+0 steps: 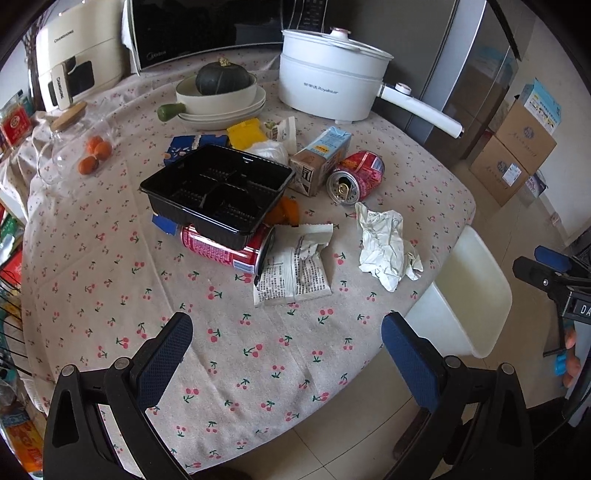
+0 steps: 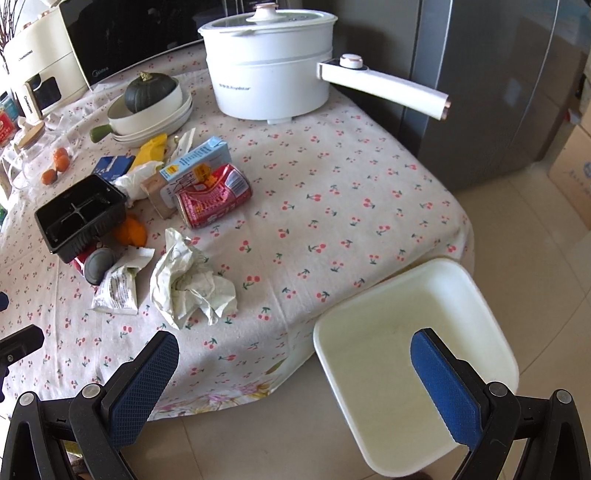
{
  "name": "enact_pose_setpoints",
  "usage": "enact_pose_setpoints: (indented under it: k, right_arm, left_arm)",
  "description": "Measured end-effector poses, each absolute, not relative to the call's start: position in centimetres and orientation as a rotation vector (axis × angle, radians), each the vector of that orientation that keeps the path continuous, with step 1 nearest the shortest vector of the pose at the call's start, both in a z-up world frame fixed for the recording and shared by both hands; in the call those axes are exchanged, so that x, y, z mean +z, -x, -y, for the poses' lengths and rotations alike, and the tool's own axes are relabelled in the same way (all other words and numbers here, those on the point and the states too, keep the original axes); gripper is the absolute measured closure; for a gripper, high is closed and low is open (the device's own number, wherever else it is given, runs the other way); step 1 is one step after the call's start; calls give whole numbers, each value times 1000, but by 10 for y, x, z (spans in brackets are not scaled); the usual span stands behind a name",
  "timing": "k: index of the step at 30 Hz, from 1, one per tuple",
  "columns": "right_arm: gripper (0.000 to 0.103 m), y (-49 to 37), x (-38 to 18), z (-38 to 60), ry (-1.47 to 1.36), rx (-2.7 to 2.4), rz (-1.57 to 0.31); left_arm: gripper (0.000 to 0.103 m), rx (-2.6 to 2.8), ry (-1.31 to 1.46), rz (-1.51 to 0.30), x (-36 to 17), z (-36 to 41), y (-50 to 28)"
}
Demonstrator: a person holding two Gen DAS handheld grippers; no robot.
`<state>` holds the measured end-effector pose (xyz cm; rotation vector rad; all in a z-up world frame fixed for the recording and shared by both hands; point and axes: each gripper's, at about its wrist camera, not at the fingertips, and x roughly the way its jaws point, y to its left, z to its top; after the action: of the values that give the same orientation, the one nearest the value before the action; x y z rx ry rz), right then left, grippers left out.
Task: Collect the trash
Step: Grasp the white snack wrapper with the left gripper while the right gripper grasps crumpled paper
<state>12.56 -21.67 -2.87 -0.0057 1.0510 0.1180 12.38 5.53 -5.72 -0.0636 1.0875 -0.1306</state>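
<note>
step: start, nothing binned | left gripper (image 1: 286, 328) and right gripper (image 2: 295, 354) agape, empty | next: crumpled paper (image 2: 188, 284) at 11 o'clock, probably into white bin (image 2: 480, 295)

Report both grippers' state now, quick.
Left gripper: open, holding nothing, above the tablecloth.
Right gripper: open, holding nothing, near the white bin.

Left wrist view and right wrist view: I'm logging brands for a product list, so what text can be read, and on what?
"CHANGHONG": cream appliance, on its top and its handle.
"Midea": black microwave, lower left corner.
"Royalstar": white electric pot, after small unreadable characters.
"DA", cut off: right gripper body.
Blurred print only: white snack wrapper, red cans, blue carton, cardboard boxes.
</note>
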Motion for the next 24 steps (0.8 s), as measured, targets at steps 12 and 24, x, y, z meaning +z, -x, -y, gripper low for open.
enact_pose_setpoints:
  k: [12, 24]
  right_arm:
    - [0, -165, -53, 219, 28, 118, -1126]
    - [0, -167, -67, 223, 36, 97, -1162]
  left_arm:
    - [10, -122, 119, -1170, -129, -40, -182]
    - [28, -83, 153, -1163, -147, -42, -196]
